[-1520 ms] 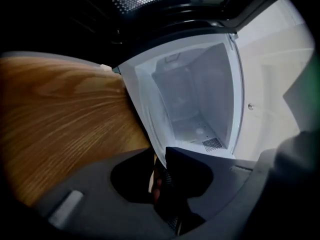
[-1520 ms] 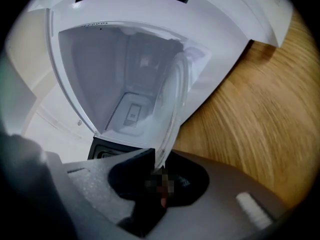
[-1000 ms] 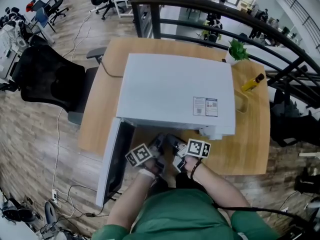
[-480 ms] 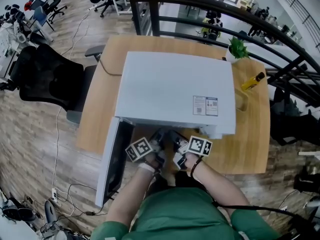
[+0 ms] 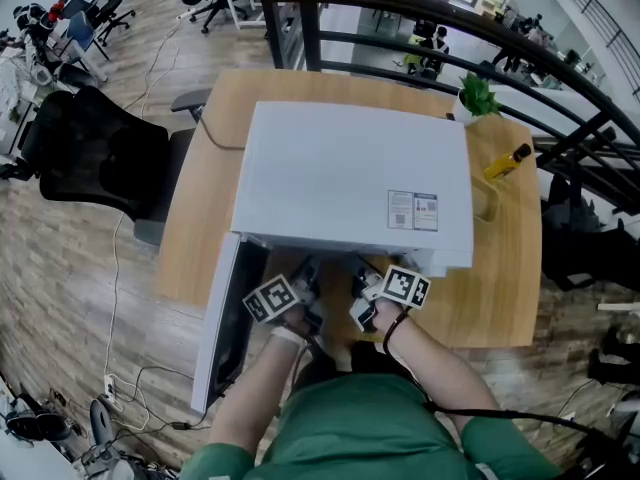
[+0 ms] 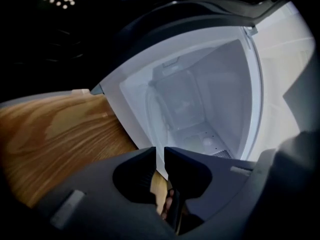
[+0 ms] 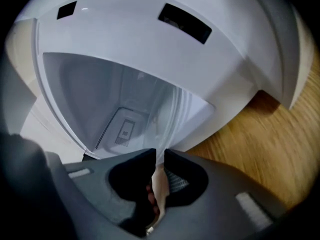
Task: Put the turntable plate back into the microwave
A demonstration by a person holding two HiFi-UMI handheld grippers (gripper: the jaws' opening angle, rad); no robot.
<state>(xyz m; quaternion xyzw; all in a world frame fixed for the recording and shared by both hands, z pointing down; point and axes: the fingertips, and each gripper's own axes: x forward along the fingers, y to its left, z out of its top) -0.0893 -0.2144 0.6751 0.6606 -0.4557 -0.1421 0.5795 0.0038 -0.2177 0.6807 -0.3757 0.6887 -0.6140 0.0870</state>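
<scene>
Pinching the plate (image 7: pixel 167 116) edge-on with left hand-held gripper (image 6: pixel 159 153) and right hand-held gripper (image 7: pixel 159 155), right jaws just closed further onto it; held low centre of frame, at open microwave (image 5: pixel 350 178) on counter (image 5: pixel 500 298).

The clear glass turntable plate (image 7: pixel 169 116) is at the mouth of the empty cavity, not yet inside. The white microwave (image 5: pixel 350 178) stands on a wooden table (image 5: pixel 505 268), its door (image 5: pixel 225 318) swung wide open.
</scene>
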